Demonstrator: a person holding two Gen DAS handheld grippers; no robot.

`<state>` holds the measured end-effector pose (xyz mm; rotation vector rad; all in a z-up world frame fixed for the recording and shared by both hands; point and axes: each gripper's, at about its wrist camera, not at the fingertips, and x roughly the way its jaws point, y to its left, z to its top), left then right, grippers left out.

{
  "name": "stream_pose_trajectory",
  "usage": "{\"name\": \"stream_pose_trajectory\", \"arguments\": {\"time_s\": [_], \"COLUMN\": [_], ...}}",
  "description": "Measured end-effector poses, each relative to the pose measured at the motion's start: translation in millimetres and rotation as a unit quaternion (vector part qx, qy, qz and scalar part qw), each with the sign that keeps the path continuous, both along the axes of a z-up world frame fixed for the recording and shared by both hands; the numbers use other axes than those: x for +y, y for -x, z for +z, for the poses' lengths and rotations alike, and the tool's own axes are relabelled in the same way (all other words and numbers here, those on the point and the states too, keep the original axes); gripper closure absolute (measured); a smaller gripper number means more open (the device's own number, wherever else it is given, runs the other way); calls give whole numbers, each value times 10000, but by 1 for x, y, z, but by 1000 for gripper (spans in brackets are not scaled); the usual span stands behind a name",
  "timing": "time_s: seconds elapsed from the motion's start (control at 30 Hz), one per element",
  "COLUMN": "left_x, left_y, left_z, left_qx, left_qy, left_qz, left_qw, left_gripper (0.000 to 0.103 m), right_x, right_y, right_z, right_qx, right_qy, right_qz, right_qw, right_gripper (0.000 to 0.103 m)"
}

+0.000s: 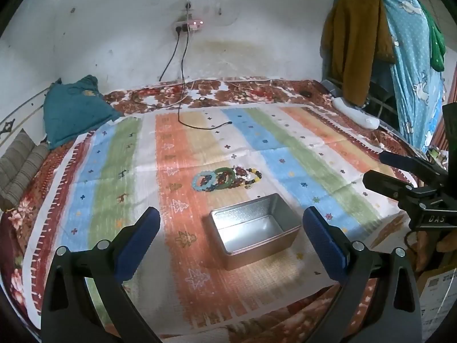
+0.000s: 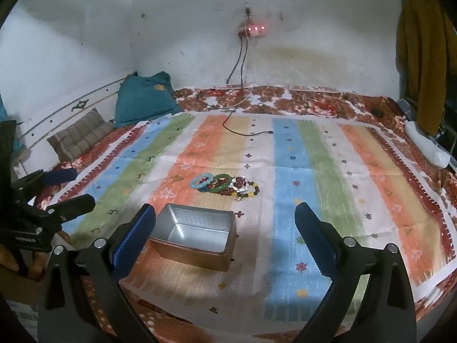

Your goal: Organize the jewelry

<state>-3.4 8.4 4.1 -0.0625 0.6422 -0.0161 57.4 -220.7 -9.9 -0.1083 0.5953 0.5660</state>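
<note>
I hold my left gripper and right gripper spread wide and empty above the tin, bracelets lying just beyond.

"DAS" on the right tool

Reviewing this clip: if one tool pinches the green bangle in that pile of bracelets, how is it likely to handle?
The green bangle looks like a solid, glossy ring, so it probably stays stiff and may slip between pads. It overlaps the beaded bracelets, so lifting it could drag them along. Set on edge, it would likely roll; beaded strands would more likely flop.
</note>
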Motion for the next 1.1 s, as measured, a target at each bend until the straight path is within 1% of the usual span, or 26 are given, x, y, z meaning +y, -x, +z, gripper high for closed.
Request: {"name": "stream_pose_trajectory", "arguments": {"time_s": [0.23, 0.43, 0.47, 0.77, 1.1], "left_x": [1, -7, 3, 2, 2], "left_y": [-4, -8, 0, 0, 0], "left_z": [0, -1, -2, -2, -3], "left_qx": [49, 88, 59, 56, 65], "left_qy": [61, -7, 70, 52, 12], "left_qz": [11, 13, 51, 41, 79], "left_qw": [10000, 10000, 9999, 10000, 9999], "left_gripper": [6, 6, 6, 6, 6], "right_x": [1, 1, 1, -2, -2], "right_y": [-1, -1, -1, 1, 0], "right_z": [1, 1, 2, 5, 5], "right_qx": [-11, -28, -34, -173, -180], "right_qy": [25, 12, 7, -15, 28], "right_qz": [-90, -88, -96, -159, -217], "right_qw": [10000, 10000, 9999, 9997, 9996], "right_gripper": [4, 4, 4, 4, 4]}}
